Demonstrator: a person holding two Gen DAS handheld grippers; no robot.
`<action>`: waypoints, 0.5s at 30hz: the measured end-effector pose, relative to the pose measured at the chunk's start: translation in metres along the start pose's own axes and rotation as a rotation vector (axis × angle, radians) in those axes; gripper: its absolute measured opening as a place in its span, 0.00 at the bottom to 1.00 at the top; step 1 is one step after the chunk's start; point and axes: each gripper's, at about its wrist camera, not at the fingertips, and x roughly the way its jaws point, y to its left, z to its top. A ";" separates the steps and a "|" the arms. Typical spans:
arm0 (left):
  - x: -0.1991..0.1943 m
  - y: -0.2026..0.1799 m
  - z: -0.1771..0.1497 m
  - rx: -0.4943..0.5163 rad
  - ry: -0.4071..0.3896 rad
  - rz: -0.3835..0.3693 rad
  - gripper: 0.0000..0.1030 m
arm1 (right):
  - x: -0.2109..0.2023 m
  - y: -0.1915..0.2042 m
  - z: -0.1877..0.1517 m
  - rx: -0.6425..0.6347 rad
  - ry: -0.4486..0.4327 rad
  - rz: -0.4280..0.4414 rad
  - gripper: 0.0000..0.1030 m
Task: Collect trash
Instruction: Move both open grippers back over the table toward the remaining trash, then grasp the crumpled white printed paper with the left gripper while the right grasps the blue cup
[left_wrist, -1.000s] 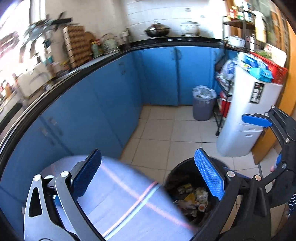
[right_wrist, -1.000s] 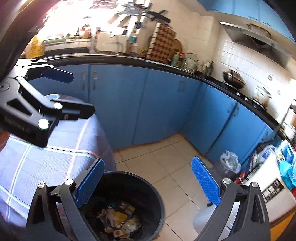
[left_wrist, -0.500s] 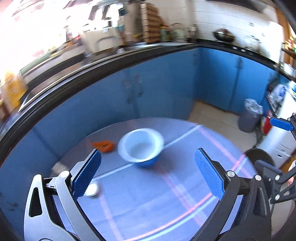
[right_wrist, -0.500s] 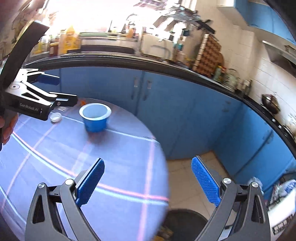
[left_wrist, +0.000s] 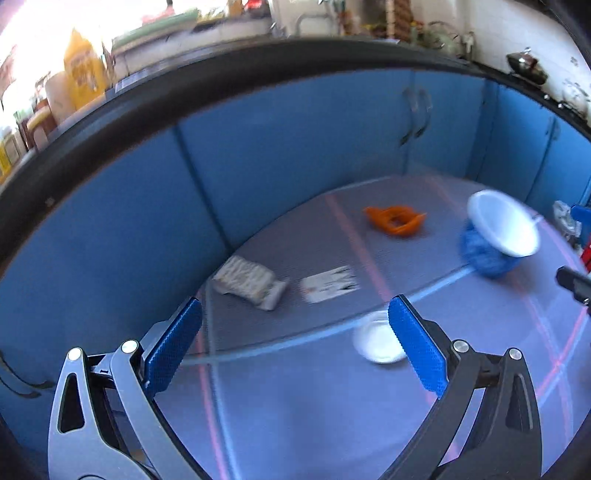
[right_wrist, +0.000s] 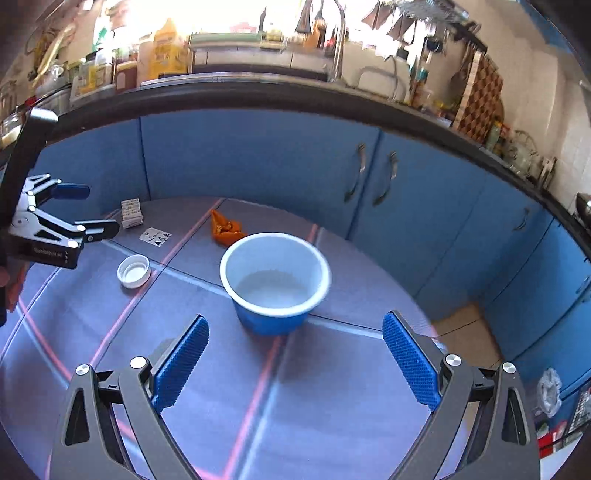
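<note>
You hover both hand-held grippers, left and right, wide open and empty, over the tabletop, ready for scattered trash like the wrapper.

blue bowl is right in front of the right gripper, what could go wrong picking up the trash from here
The right gripper is open and aimed at the blue bowl, which looks like a dish rather than trash, so it might get binned or knocked. The flat paper slip lies flush on the tablecloth and may slide from the left gripper. The orange peel sits beyond the bowl, awkward to reach.
</note>
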 end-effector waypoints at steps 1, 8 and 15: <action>0.010 0.008 -0.001 -0.005 0.009 -0.001 0.96 | 0.006 0.002 0.002 0.001 0.006 -0.001 0.90; 0.057 0.036 0.003 -0.024 0.045 -0.022 0.96 | 0.044 0.012 0.018 0.011 0.040 0.001 0.90; 0.069 0.048 0.009 -0.055 0.061 -0.044 0.53 | 0.061 0.019 0.027 0.005 0.044 0.004 0.90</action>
